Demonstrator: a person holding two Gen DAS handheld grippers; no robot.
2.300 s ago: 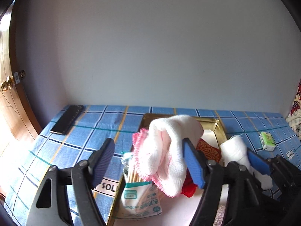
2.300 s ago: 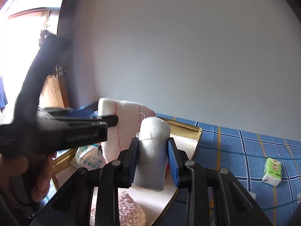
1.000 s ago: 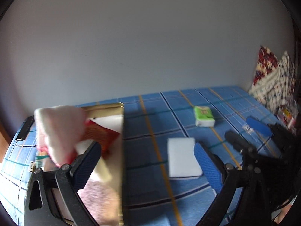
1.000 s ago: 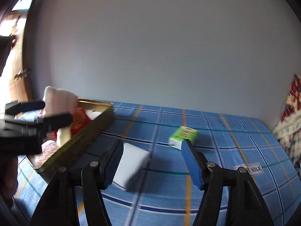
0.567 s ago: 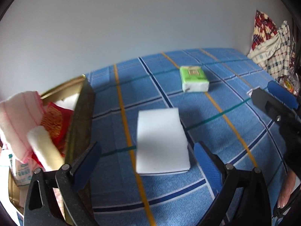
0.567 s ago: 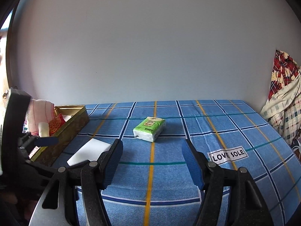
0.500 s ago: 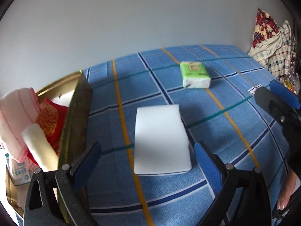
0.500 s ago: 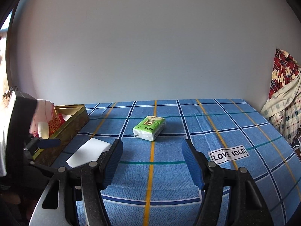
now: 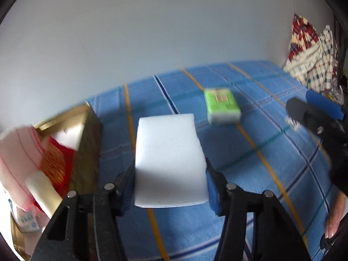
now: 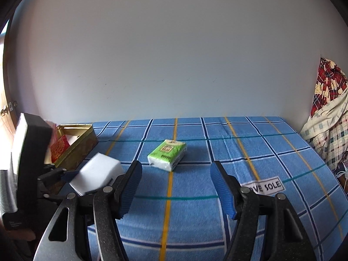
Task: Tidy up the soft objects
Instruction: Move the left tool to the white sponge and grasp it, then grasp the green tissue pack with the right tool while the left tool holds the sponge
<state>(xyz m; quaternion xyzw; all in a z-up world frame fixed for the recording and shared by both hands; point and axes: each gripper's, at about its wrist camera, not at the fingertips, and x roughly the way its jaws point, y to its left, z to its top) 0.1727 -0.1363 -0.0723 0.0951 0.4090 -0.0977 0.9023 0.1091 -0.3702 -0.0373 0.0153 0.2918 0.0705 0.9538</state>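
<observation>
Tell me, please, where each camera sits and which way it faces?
Left wrist: on the left gripper, looking along its fingers, shut on the white sponge; gold tin to its left.
Right wrist: on the open right gripper, facing the green tissue pack and wall.
Shared: sponge, tissue pack, tin, blue plaid cloth.

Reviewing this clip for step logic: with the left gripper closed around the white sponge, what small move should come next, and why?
Probably carry it left to the gold tin. The left gripper pinches the white sponge, the tin already holds other soft items, and the right gripper is open and empty near the green tissue pack.
</observation>
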